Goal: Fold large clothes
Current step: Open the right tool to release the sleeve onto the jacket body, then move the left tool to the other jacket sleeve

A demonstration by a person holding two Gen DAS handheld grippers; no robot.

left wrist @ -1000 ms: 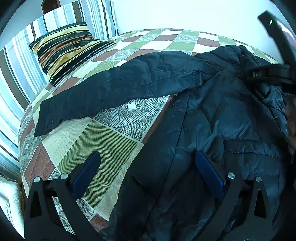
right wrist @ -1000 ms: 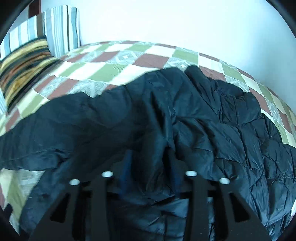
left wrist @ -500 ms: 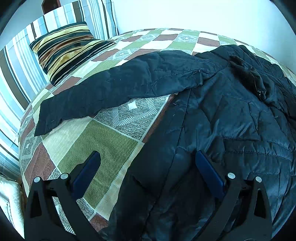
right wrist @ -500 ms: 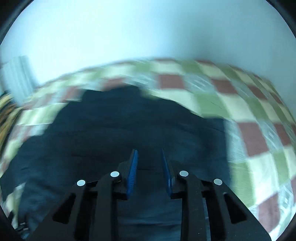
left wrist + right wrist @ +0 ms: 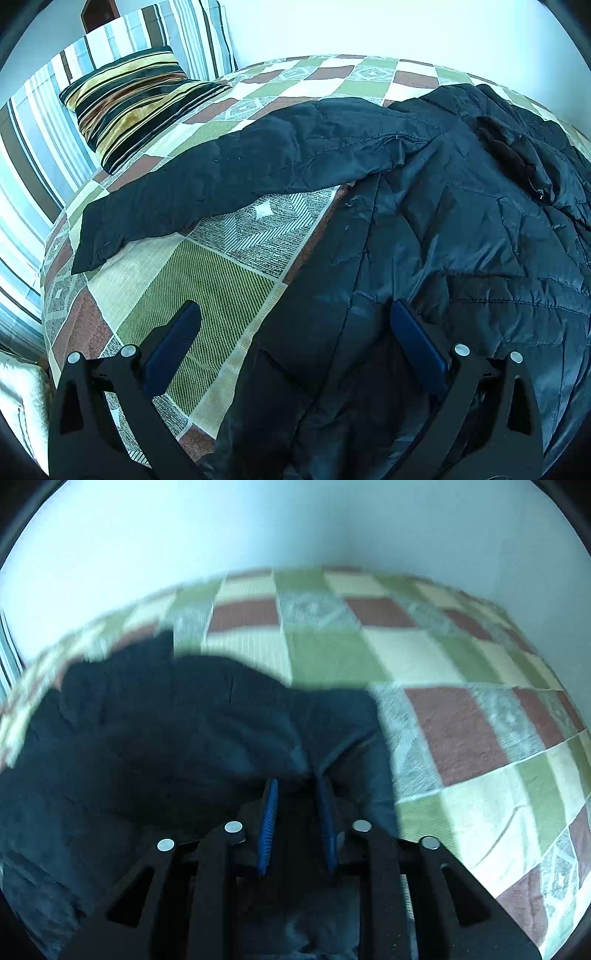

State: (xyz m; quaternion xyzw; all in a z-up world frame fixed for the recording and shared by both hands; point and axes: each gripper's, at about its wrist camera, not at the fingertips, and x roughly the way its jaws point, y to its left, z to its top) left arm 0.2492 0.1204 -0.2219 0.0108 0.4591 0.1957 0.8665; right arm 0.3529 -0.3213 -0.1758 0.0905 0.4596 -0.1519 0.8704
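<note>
At the far left of your left wrist view, a striped headboard cushion (image 5: 33, 155) stands behind a striped pillow (image 5: 136, 107) in gold, black and brown, which leans on the head of the bed (image 5: 207, 280). The bed wears a patchwork cover of green, cream, brown and grey-patterned squares. The dark quilted jacket (image 5: 461, 236) lies spread on that cover, filling the right half of the view, and one sleeve (image 5: 229, 177) stretches out leftward across the squares, its cuff ending near the bed's left edge, below the pillow.

Your left gripper (image 5: 295, 332) hangs over the jacket's near hem with its fingers released and wide apart: the left blue pad sits above bare bed cover, the right one above the dark fabric, and nothing is pinched between them.

In the blurred right wrist view the jacket (image 5: 166, 746) fills the left and lower part, with bare patchwork bed (image 5: 461, 731) to the right and a pale wall (image 5: 258, 524) beyond. Your right gripper (image 5: 297, 797) has its fingers drawn close together, a narrow gap left between the blue pads, and a ridge of the jacket's fabric rises toward their tips. Dark fabric shows in the gap, but with the blur you cannot tell whether the pads are actually grasping it.
</note>
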